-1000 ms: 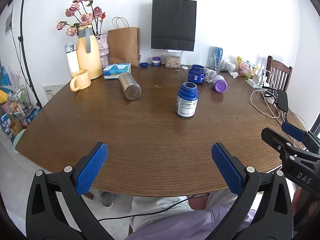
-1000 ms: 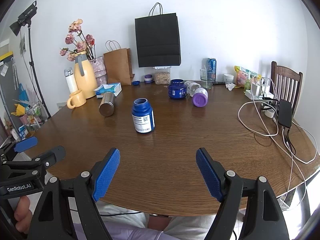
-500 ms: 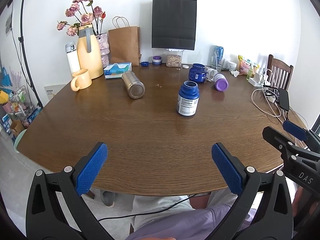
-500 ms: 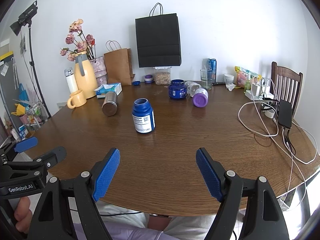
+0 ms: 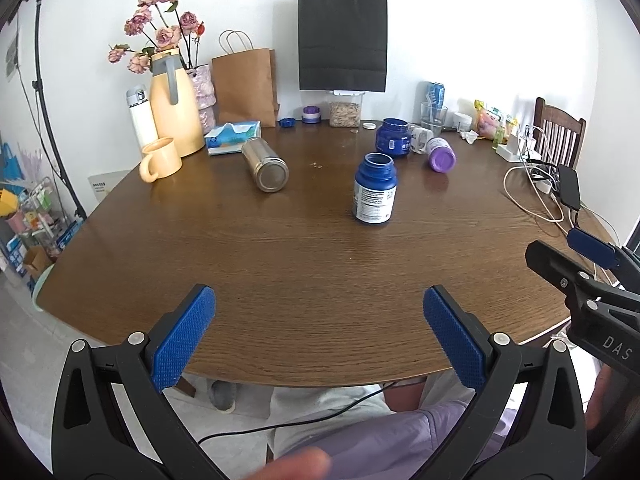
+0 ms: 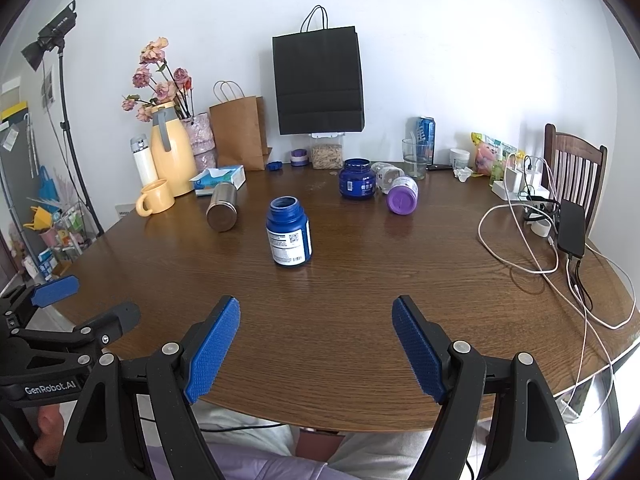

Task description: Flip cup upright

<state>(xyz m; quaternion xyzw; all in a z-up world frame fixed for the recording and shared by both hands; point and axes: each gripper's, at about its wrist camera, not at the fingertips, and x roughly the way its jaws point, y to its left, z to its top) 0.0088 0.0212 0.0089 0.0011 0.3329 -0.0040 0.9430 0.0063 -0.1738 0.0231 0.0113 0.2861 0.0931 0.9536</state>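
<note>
A stainless steel cup [image 5: 266, 164] lies on its side on the brown table [image 5: 280, 280], far left of centre, its round base toward me. It also shows in the right wrist view [image 6: 222, 212]. My left gripper [image 5: 318, 312] is open and empty above the table's near edge, well short of the cup. My right gripper [image 6: 316, 320] is open and empty, also at the near edge. Each gripper shows at the edge of the other's view.
An open blue bottle [image 5: 375, 189] stands mid-table. A yellow mug [image 5: 160, 159], yellow jug [image 5: 176, 118], tissue box [image 5: 233, 137] and paper bags stand behind the cup. A blue jar [image 5: 394, 138], a lying purple-lidded bottle [image 5: 441, 155] and cables [image 5: 536, 188] are at the right.
The left wrist view has drifted slightly left, so the cup and bottles sit a little further right in it. Both grippers stay open; nothing on the table moved.
</note>
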